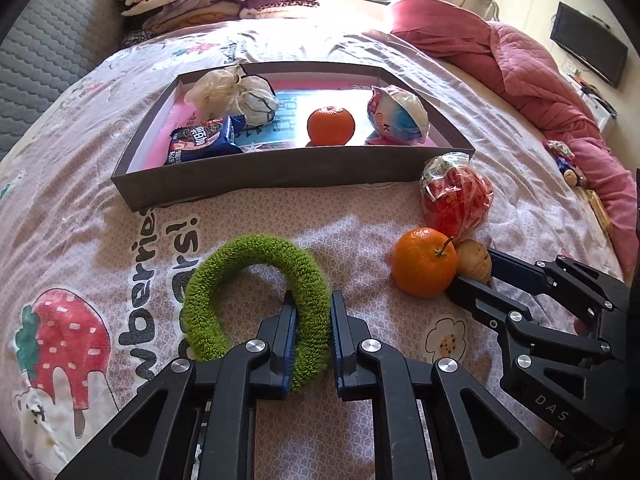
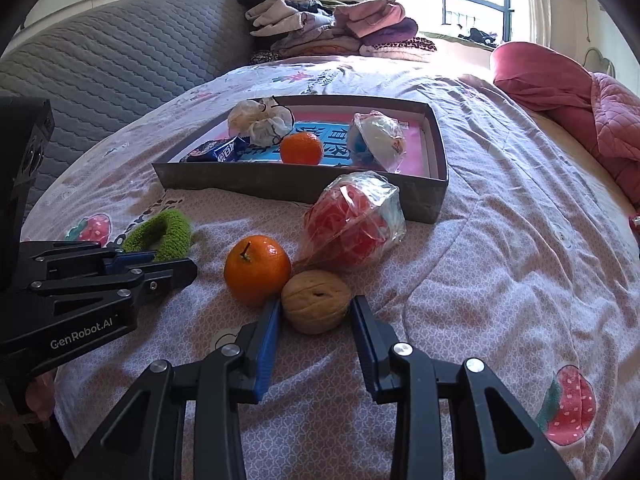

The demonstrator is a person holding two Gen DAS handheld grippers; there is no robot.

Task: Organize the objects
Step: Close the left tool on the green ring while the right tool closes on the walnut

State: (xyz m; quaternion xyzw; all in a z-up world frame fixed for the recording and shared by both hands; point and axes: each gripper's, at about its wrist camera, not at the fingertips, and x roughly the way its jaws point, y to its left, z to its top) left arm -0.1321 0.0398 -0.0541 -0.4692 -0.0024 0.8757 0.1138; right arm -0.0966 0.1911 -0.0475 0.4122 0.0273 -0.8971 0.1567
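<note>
Pick-up step: the left gripper (image 1: 313, 312) has its fingers clamped on the near side of the green ring (image 1: 256, 300), while the right gripper (image 2: 316, 312) has its fingers closed against the walnut (image 2: 316, 300), apparently gripping it; both things lie on the bed. Next, each must be lifted over the near wall of the box (image 1: 280, 172) beyond the fingers. The box holds a tangerine (image 1: 331, 125), a snack packet (image 1: 204, 140) and two wrapped bundles.
</note>
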